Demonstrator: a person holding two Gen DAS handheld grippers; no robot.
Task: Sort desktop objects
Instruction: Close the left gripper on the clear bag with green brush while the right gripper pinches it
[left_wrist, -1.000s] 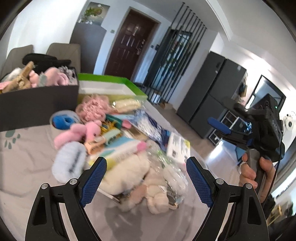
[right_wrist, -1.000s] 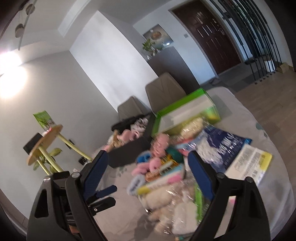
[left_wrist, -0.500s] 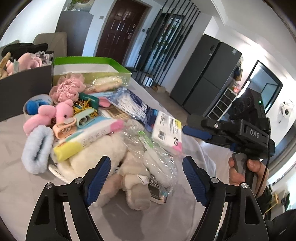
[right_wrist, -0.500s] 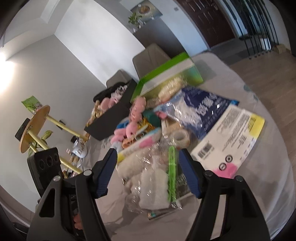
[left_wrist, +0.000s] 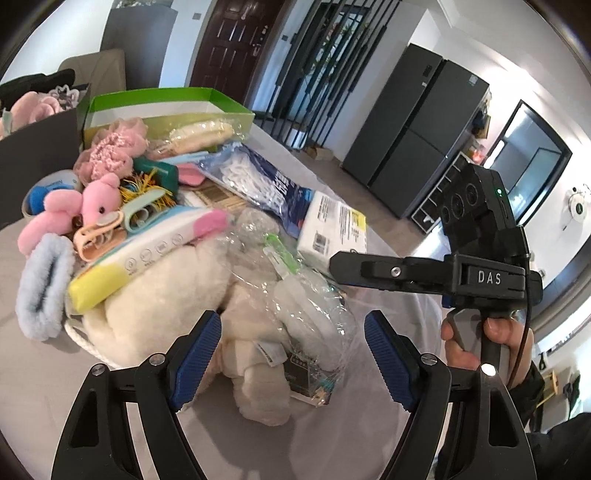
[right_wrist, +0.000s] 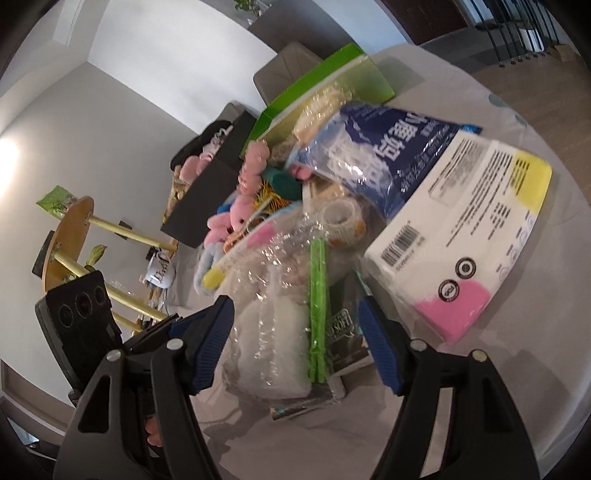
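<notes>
Crinkled clear plastic bag (right_wrist: 280, 325) with a green zip strip is seen lying on the cream plush toy (left_wrist: 155, 306), at the pile's near edge. Left gripper (left_wrist: 291, 354) and right gripper (right_wrist: 295, 347) are held open, gripping nothing. Light, slippery film is judged best pinched at the stiffer strip.

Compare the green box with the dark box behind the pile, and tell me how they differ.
The green box is bright green with a pale inside; the dark box is nearly black. The green box looks shallow and shows no contents from here; the dark box stands taller and holds soft pink toys. Both are open-topped and sit side by side behind the heap.
</notes>
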